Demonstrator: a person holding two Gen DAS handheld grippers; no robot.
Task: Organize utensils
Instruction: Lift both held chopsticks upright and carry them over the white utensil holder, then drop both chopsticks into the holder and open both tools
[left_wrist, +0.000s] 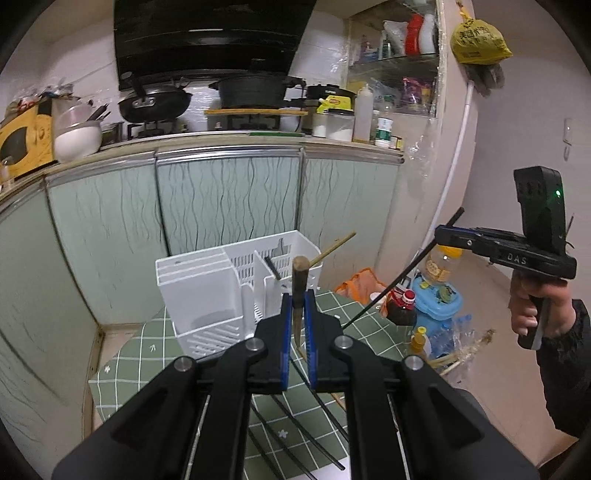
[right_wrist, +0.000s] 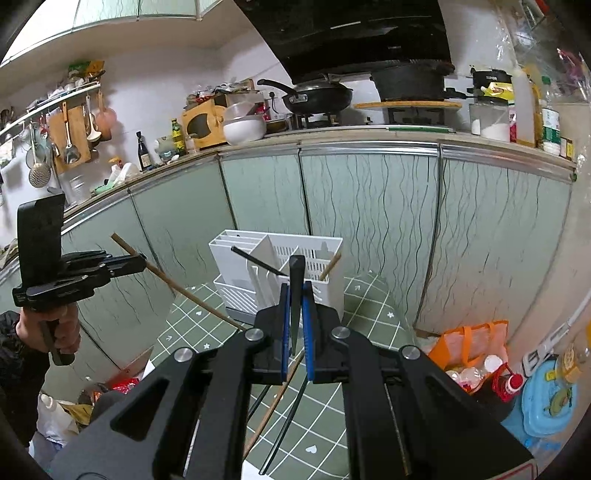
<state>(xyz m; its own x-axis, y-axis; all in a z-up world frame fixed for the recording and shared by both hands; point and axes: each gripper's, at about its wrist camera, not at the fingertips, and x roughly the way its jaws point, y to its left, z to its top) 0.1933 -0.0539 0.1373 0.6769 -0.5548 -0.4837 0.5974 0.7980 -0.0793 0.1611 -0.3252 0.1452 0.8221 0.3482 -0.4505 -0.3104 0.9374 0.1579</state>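
Note:
A white slotted utensil holder (left_wrist: 236, 291) (right_wrist: 280, 273) stands on a green checked table (left_wrist: 147, 354) (right_wrist: 354, 317). A black chopstick (left_wrist: 272, 268) (right_wrist: 255, 260) and a wooden chopstick (left_wrist: 332, 249) (right_wrist: 330, 266) lean in it. My left gripper (left_wrist: 298, 310) (right_wrist: 138, 262) is shut on a wooden chopstick (left_wrist: 298, 284) (right_wrist: 177, 288), held in front of the holder. My right gripper (right_wrist: 296, 306) (left_wrist: 439, 233) is shut on a black chopstick (right_wrist: 296, 288) (left_wrist: 399, 278), held above the table. Several black chopsticks (left_wrist: 295, 443) (right_wrist: 284, 421) and a wooden one (right_wrist: 273, 406) lie on the table below.
Green cabinet doors (left_wrist: 229, 199) stand close behind the table, with a stove, pans (left_wrist: 155, 101) and jars on the counter above. On the floor to the right are an orange bag (right_wrist: 469, 339), bottles (left_wrist: 404, 306) and a blue box (left_wrist: 439, 299).

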